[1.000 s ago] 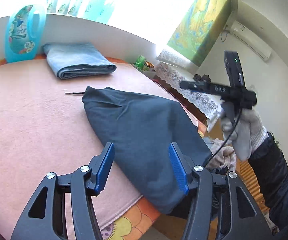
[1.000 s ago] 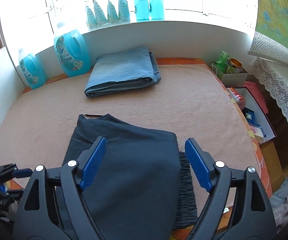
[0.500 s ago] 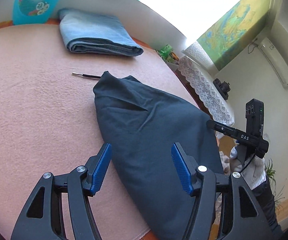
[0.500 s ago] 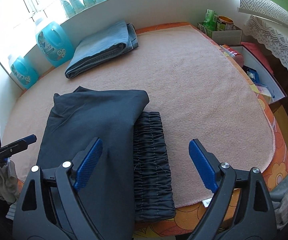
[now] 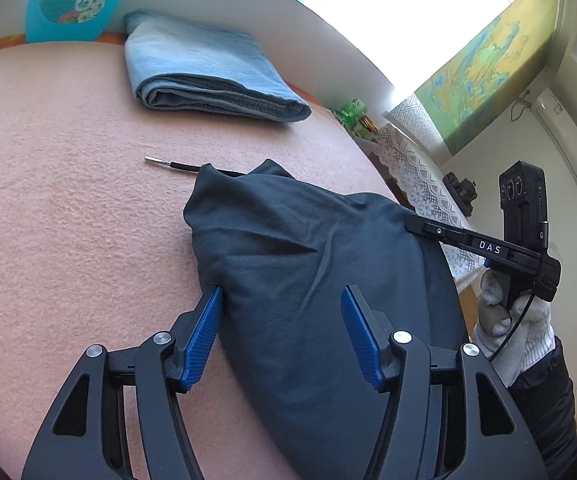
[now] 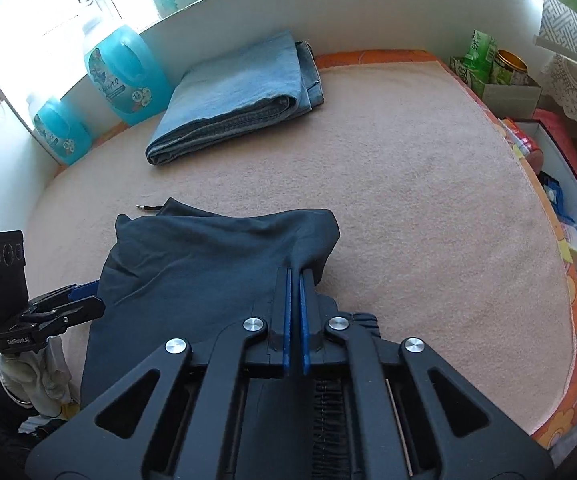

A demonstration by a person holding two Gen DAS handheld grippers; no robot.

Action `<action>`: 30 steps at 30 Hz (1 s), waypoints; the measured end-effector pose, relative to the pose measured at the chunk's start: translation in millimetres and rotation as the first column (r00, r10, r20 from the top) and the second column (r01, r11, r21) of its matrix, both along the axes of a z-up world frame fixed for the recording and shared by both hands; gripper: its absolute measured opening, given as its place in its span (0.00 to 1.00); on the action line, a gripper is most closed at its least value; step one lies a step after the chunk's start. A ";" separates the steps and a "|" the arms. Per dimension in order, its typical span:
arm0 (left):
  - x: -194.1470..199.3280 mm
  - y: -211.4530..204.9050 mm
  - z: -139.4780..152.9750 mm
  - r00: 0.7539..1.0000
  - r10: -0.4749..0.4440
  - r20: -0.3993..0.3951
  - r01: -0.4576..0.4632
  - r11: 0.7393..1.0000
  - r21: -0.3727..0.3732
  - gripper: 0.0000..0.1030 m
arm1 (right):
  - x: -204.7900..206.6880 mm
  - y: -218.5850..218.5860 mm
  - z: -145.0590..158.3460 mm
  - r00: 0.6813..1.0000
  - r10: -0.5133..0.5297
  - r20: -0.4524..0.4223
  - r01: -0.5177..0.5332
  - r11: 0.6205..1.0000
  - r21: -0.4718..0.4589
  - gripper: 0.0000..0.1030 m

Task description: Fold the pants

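Dark grey pants (image 5: 308, 260) lie partly folded on a pink blanket (image 5: 68, 200). My left gripper (image 5: 282, 304) is open and low over the pants' near left edge; one blue pad rests by the hem, the other on top of the cloth. In the right wrist view my right gripper (image 6: 294, 276) is shut on a fold at the right side of the pants (image 6: 208, 256), and the cloth bunches up at its tips. The gathered waistband (image 6: 362, 320) peeks out beside it. A gloved hand (image 5: 508, 320) carries the right gripper (image 5: 412, 225).
Folded blue jeans (image 6: 236, 96) lie at the back of the blanket (image 6: 428, 220). Blue detergent bottles (image 6: 124, 76) stand along the white sill. A drawstring tip (image 5: 168, 165) sticks out past the pants. Boxes and tins (image 6: 496, 76) sit off the right edge.
My right gripper came down and closed on the right fold of the pants. My left gripper sank closer to the pants' left edge and stayed open.
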State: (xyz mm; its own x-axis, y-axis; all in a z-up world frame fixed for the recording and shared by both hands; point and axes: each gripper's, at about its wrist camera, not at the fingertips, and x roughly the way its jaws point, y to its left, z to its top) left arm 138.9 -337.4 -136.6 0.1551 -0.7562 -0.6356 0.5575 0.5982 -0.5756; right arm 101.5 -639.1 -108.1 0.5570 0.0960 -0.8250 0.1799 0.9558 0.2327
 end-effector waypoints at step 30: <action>12.2 -3.4 -10.0 0.999 0.048 -0.026 -0.048 0.999 -0.012 0.23 | -52.9 -15.8 -21.6 0.992 -0.003 -0.127 -0.003 0.999 -0.042 0.80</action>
State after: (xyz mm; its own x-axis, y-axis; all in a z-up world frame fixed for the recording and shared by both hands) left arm 151.0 -340.9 -146.5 0.1752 -0.7560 -0.6307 0.5131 0.6169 -0.5968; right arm 48.6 -654.9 -129.7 0.4472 0.0595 -0.8925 0.2055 0.9643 0.1672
